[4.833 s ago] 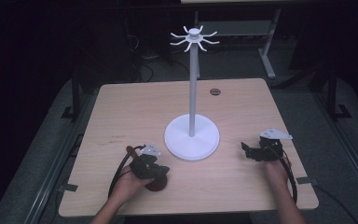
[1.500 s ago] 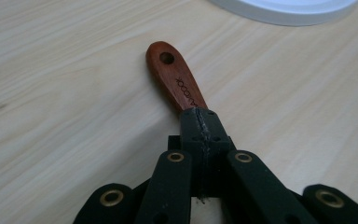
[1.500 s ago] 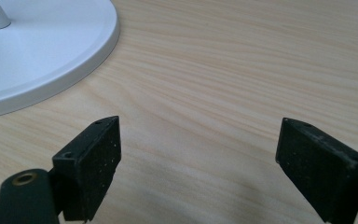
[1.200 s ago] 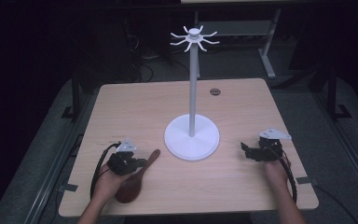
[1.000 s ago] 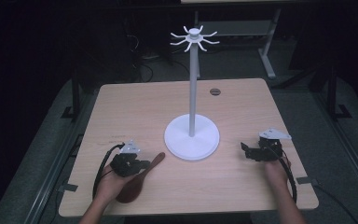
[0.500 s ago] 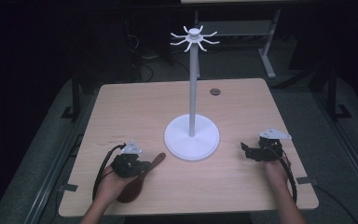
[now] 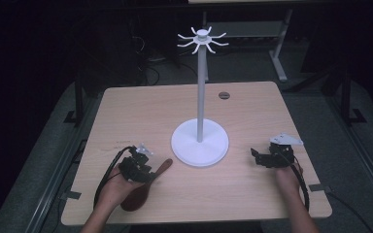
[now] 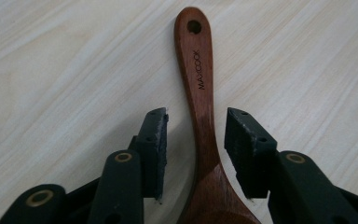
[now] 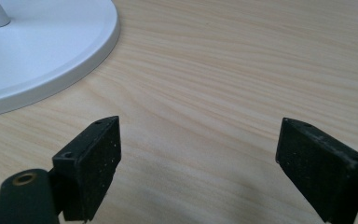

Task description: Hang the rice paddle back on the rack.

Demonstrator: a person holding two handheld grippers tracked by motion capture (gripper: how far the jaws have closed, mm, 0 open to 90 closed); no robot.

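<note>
**Spoon let go, lying flat between the left jaws**

One dark brown wooden spoon [image 8: 200, 93] lies on the pale wood table [image 7: 145, 111]. The left gripper [image 8: 196, 140] straddles its neck; jaws just opening, pads clear on both sides, likely a release. Handle hole points away from the fingertips. Right gripper [image 9: 200, 154] spread wide, empty, parked beside one white round-based hook stand [image 7: 200, 141]. Two grippers.

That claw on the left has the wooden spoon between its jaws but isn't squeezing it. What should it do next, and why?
Probably lift the left gripper straight up and away. Its jaws have just been opening, and a gap shows on each side of the wooden spoon, which lies flat on the table. That looks like a release, so backing off without nudging the handle seems the sensible small step.
</note>
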